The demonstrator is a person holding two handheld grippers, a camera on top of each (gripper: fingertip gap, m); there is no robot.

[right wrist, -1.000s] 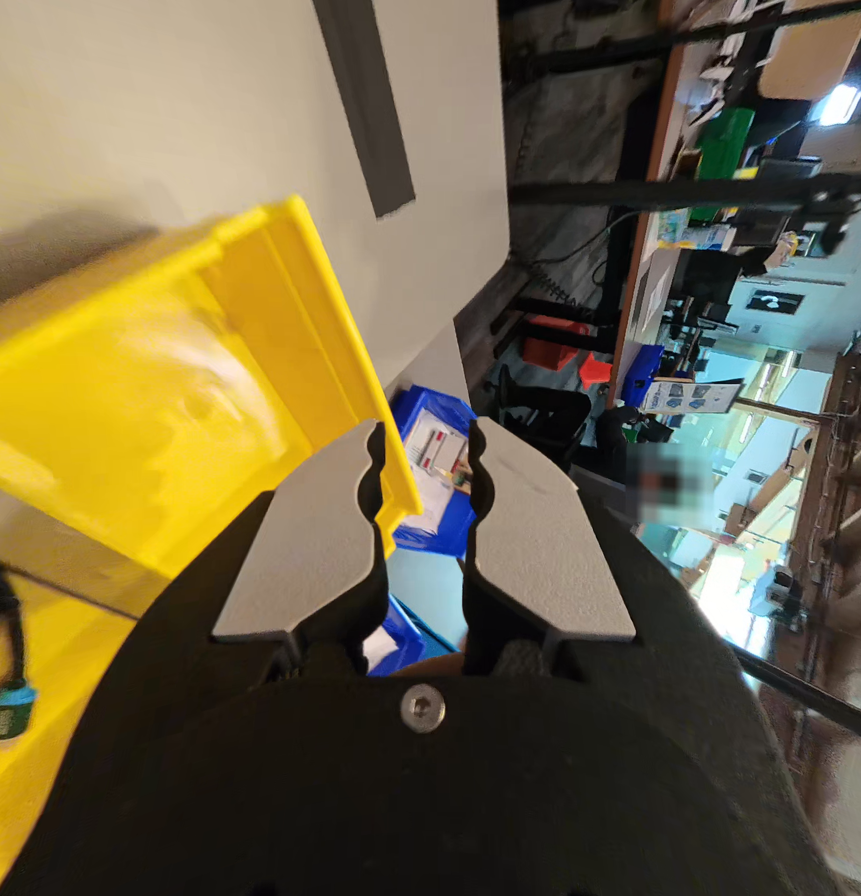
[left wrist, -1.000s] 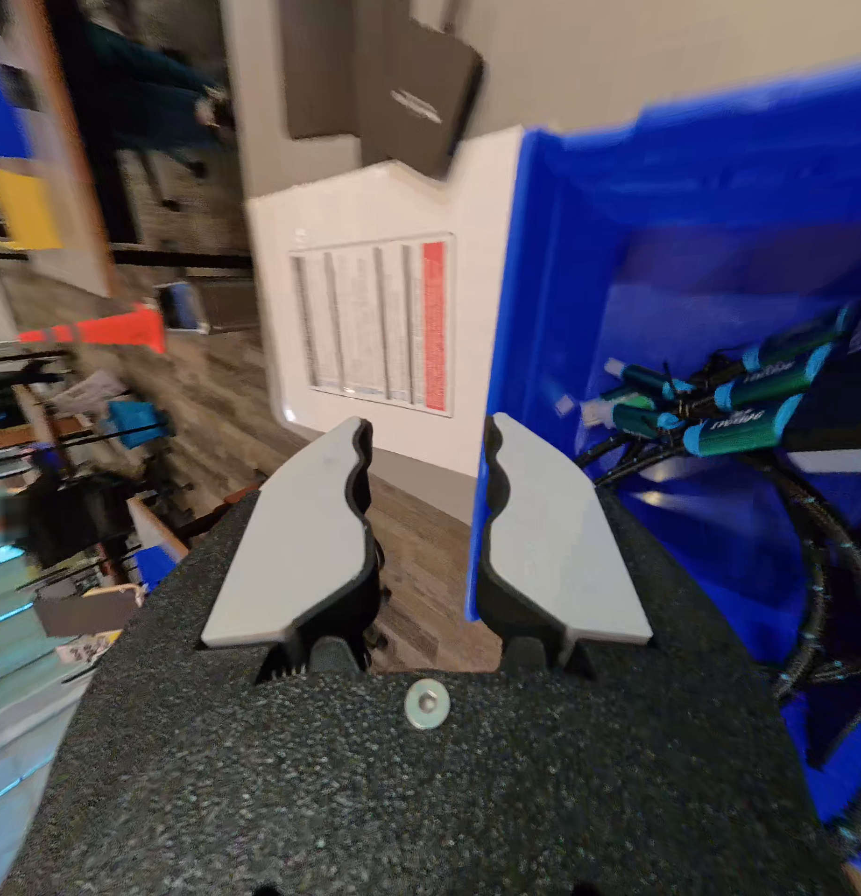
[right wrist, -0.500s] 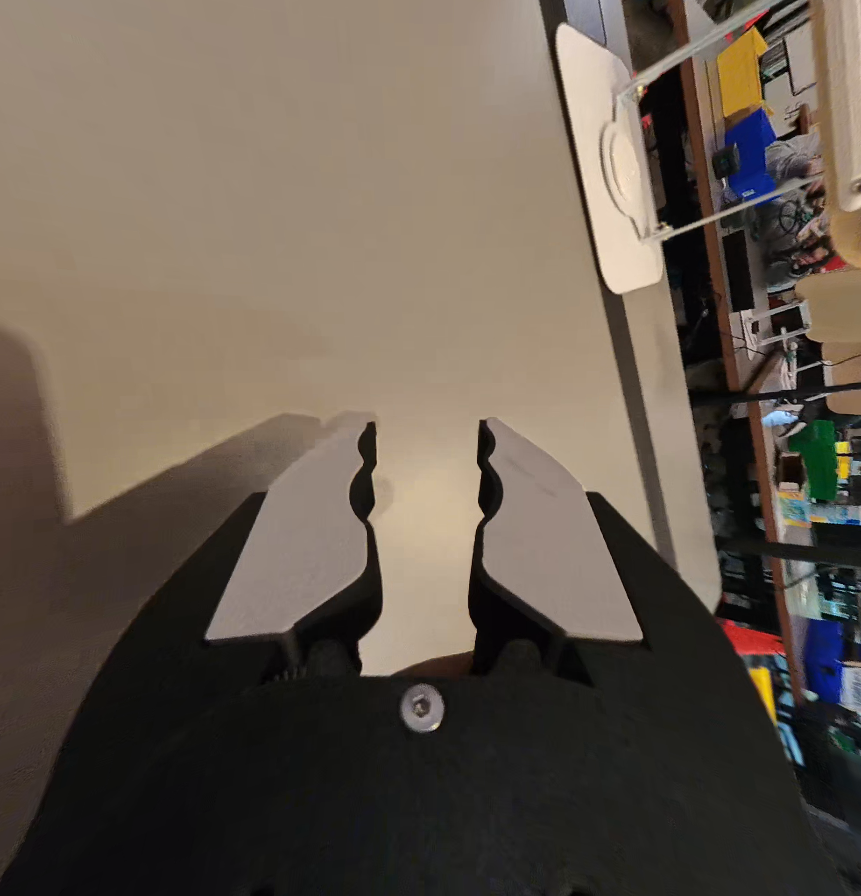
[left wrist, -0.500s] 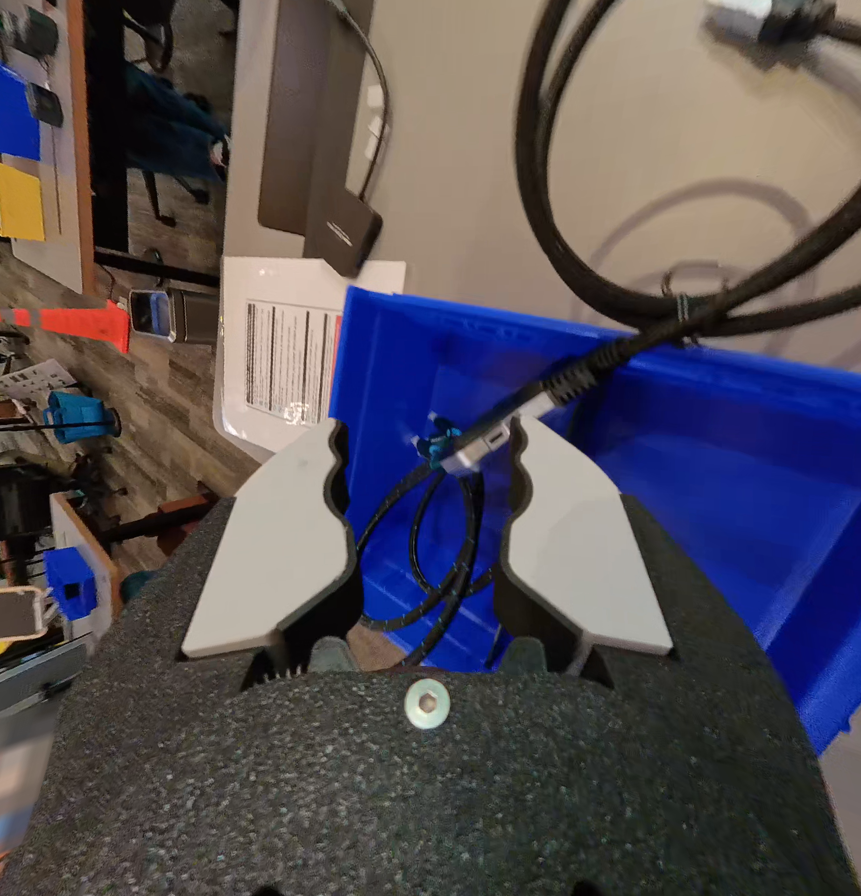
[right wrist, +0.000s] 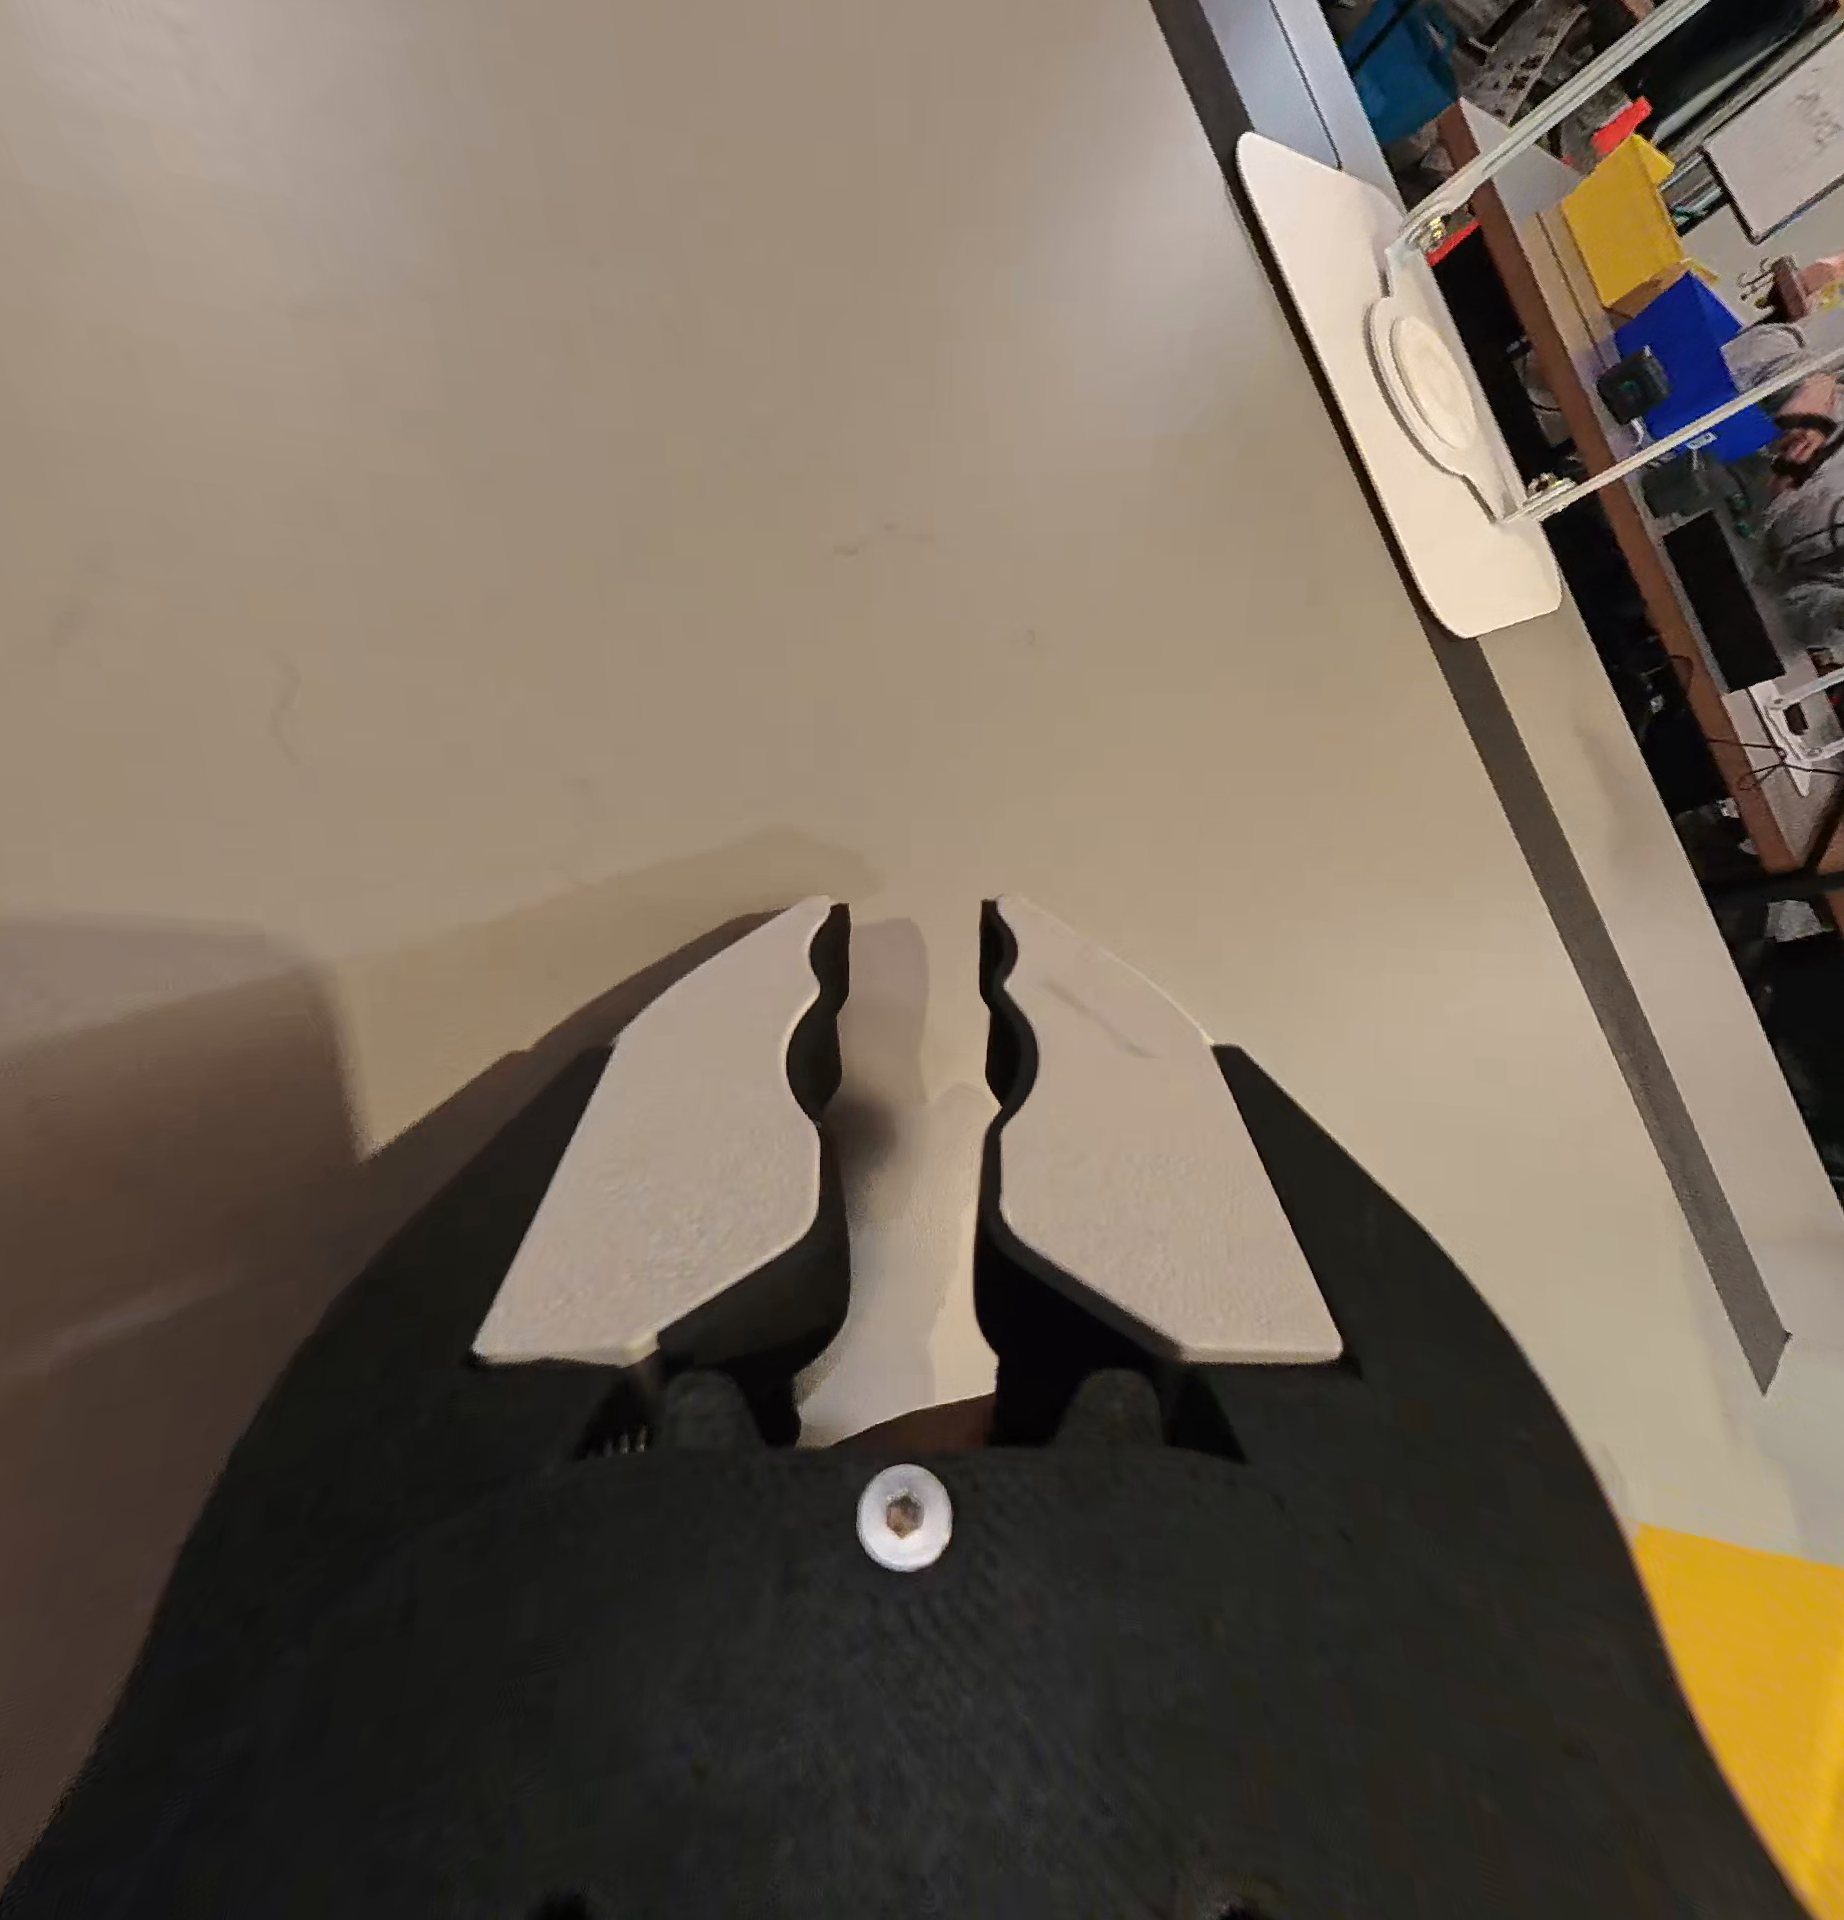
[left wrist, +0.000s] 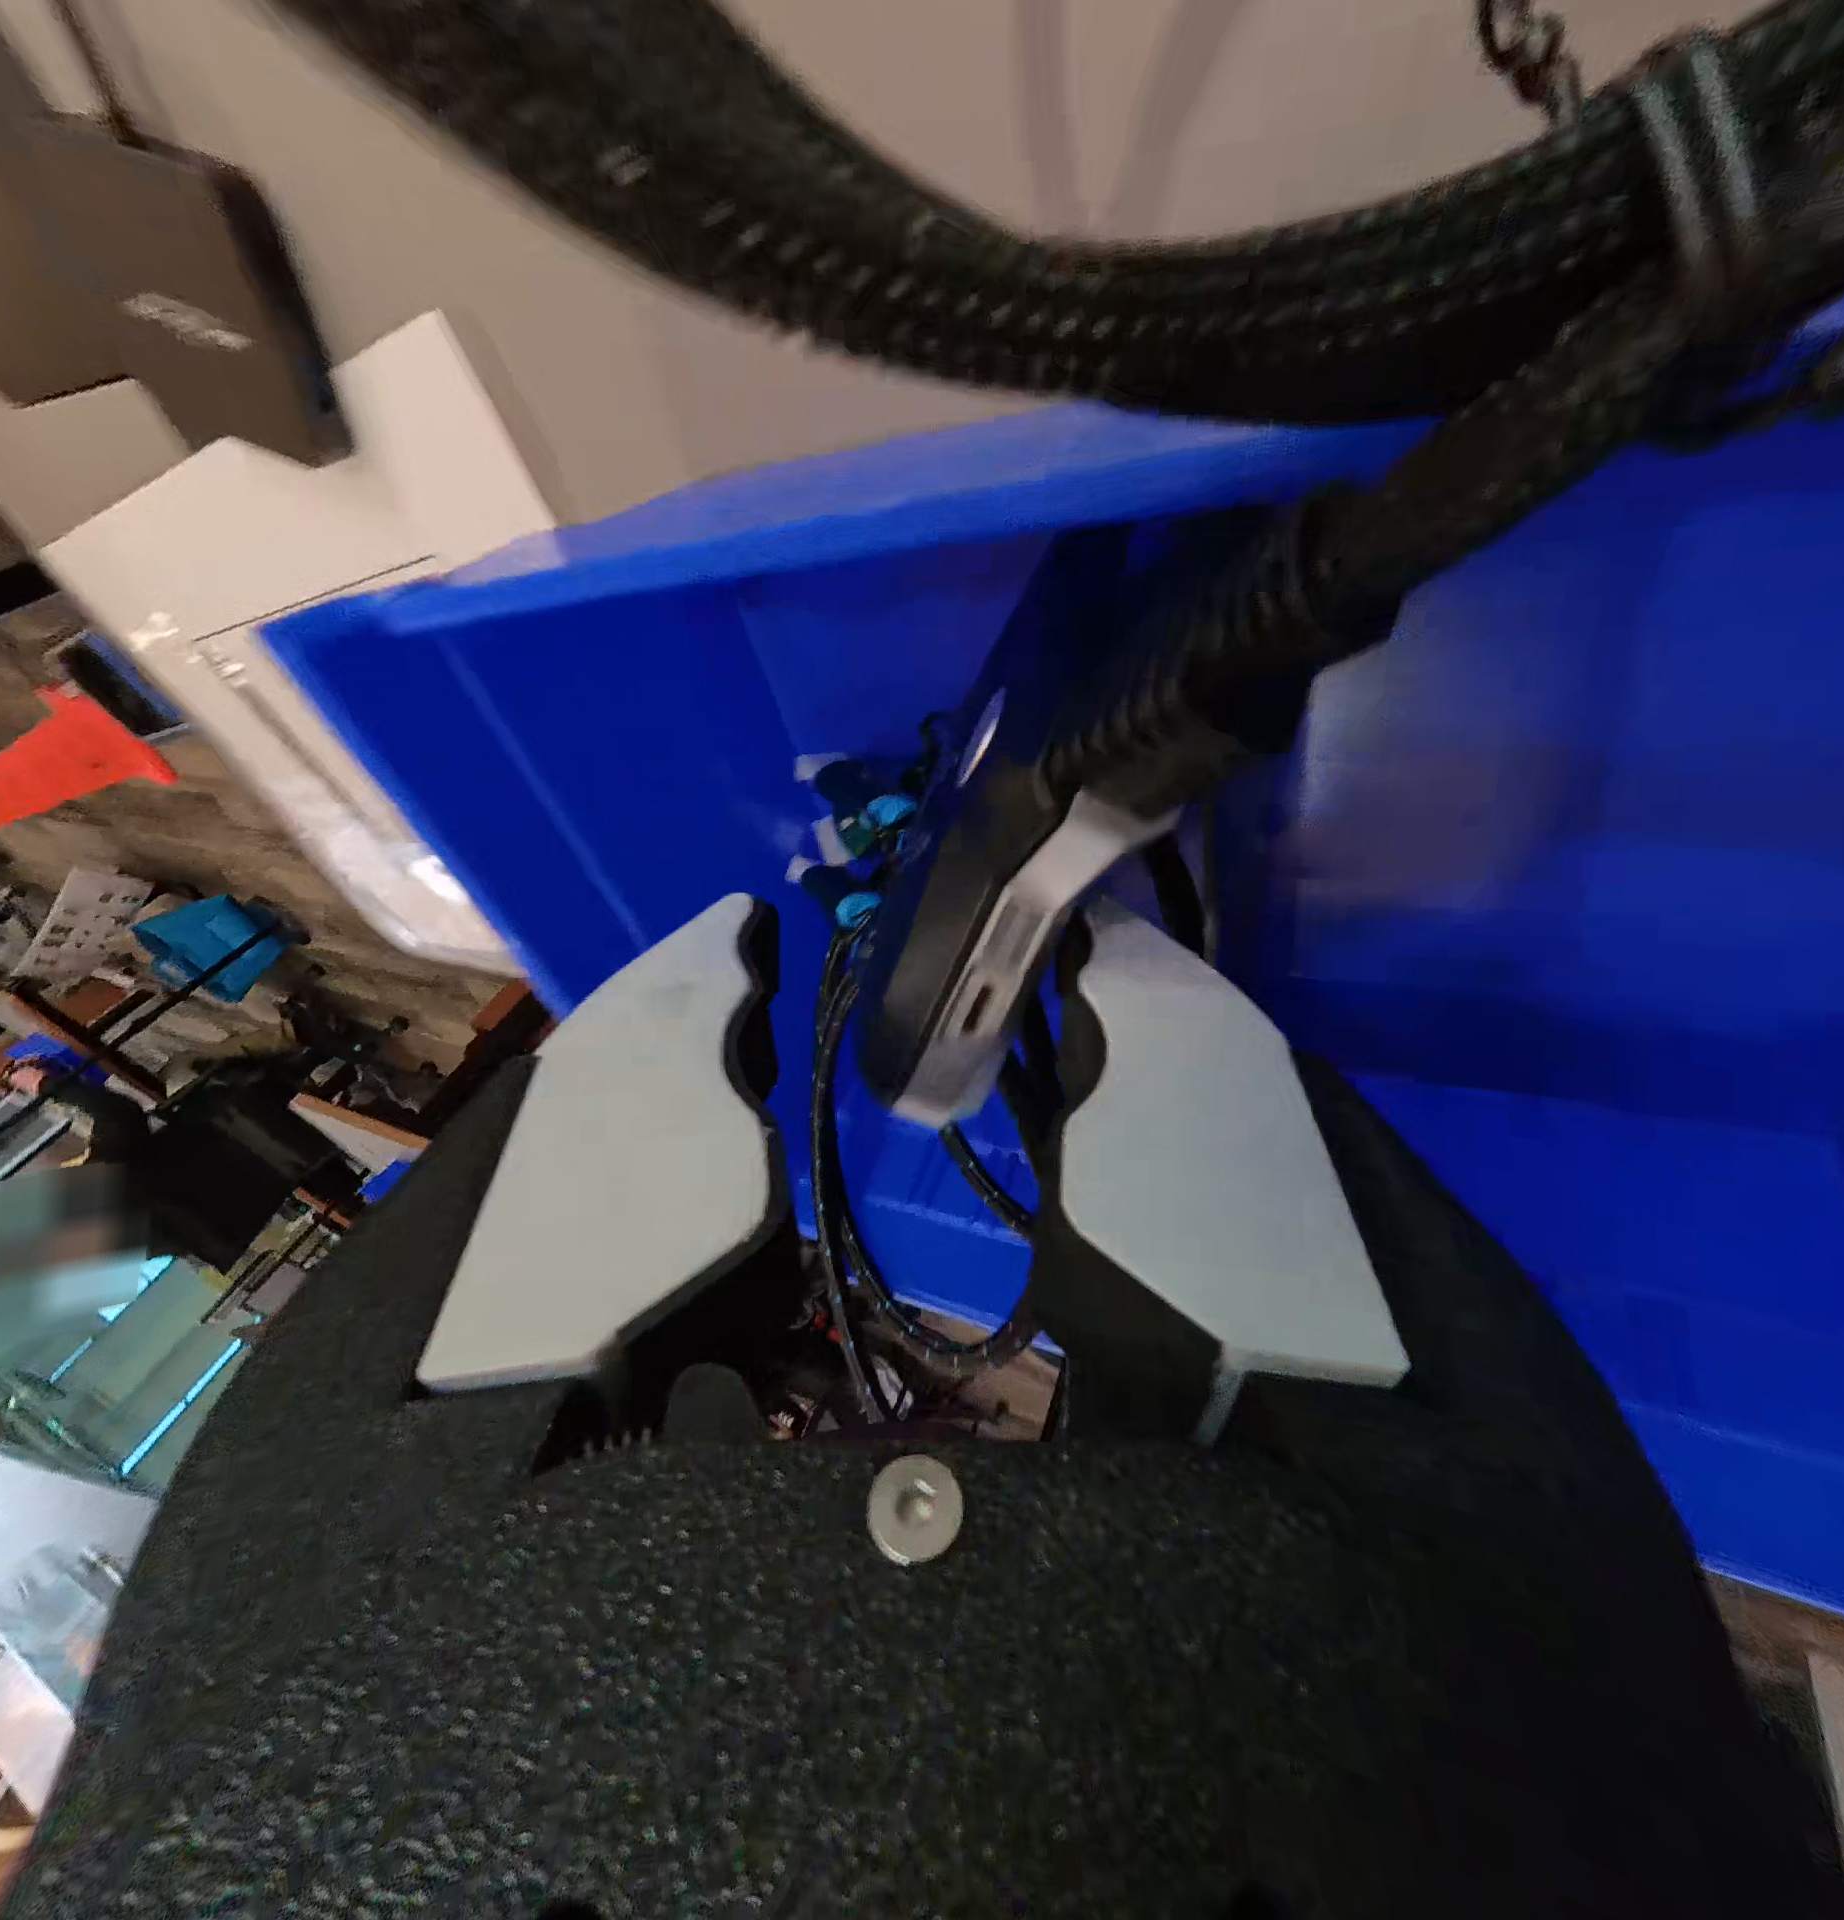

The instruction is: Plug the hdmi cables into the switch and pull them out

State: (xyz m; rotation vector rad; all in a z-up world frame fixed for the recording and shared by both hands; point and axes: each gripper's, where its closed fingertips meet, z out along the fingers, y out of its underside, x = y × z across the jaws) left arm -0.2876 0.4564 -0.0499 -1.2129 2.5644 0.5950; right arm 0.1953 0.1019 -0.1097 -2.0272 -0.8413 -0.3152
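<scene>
Stood on a beige tabletop [right wrist: 689, 468] edged with a dark strip [right wrist: 1583, 914]; beyond, wood-plank flooring [left wrist: 170, 810], cluttered workbenches [right wrist: 1749, 436], dim indoor light.

left claw [left wrist: 913, 935]: braided cable [left wrist: 1001, 281] and plug [left wrist: 985, 935] block blue bin [left wrist: 627, 727] | right claw [right wrist: 915, 914]: bare tabletop [right wrist: 585, 468] ahead

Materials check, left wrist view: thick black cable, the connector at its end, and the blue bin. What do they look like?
Thick black cable: woven fabric-style braided sleeve, matte; the crosshatch weave shows.
Connector: silvery face, likely metal or metallised plastic, on a black ribbed strain relief that looks like moulded rubber or plastic.
Blue bin: moulded plastic, semi-gloss; uniform colour, soft highlights.
</scene>
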